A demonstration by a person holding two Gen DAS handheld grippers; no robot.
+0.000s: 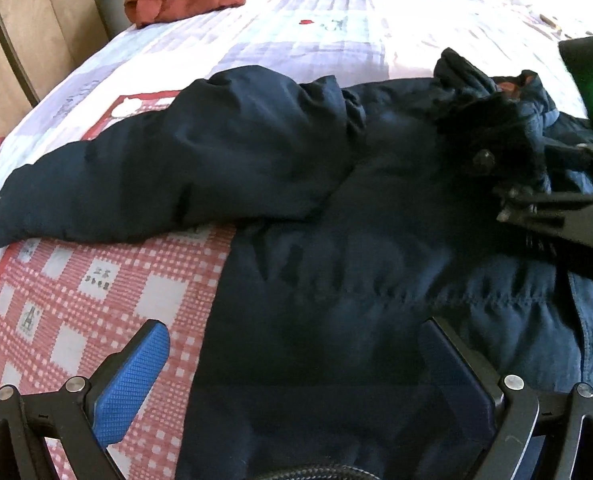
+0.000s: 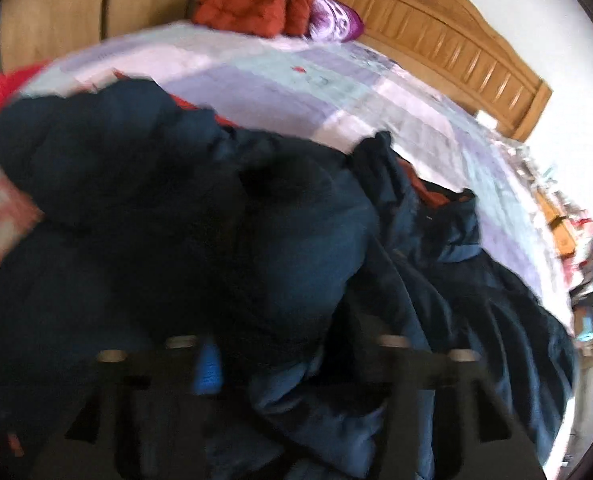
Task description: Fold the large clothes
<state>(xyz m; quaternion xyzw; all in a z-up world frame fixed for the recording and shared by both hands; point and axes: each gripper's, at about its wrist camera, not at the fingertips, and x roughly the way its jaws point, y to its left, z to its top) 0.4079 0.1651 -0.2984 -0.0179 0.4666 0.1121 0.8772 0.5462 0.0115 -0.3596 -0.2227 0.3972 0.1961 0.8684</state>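
The navy padded jacket (image 1: 376, 240) lies spread on the bed (image 1: 336, 32), its one unfolded sleeve (image 1: 144, 172) running out to the left across the red checked mat (image 1: 76, 280). The left tool (image 1: 296, 376) stands spread and empty over the hem, nearer that sleeve. The right tool (image 2: 288, 364), blurred, seems spread over bunched fabric at the collar side, pinching nothing.
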